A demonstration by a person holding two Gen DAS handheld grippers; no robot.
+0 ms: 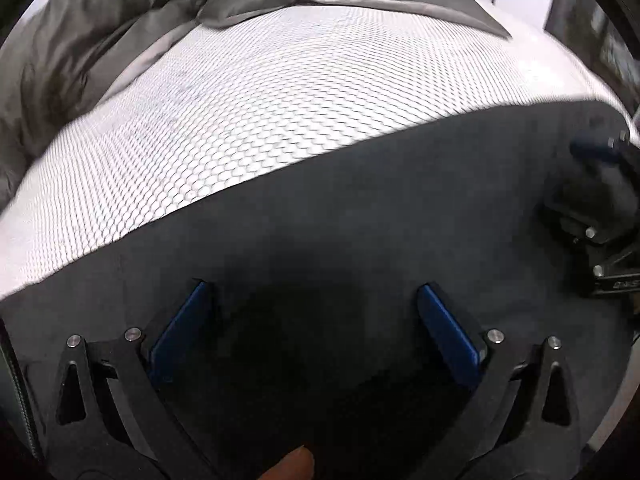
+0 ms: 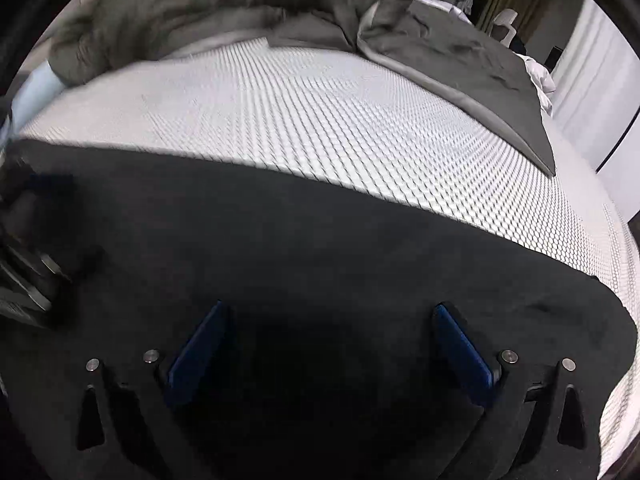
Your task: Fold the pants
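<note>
Dark charcoal pants (image 1: 360, 208) lie flat across the near part of a white honeycomb-patterned mattress (image 1: 280, 92); they also fill the lower half of the right wrist view (image 2: 280, 240). My left gripper (image 1: 312, 292) is open, its blue pads spread wide just above the pants, holding nothing. My right gripper (image 2: 330, 310) is open too, over the pants near their right end. The right gripper shows at the right edge of the left wrist view (image 1: 596, 200), and the left gripper at the left edge of the right wrist view (image 2: 28, 240).
A rumpled grey duvet (image 1: 120, 40) is bunched at the far side and left of the mattress; it shows too in the right wrist view (image 2: 460, 52). White wardrobe doors (image 2: 592, 92) and a chair (image 2: 506, 20) stand beyond the bed at right.
</note>
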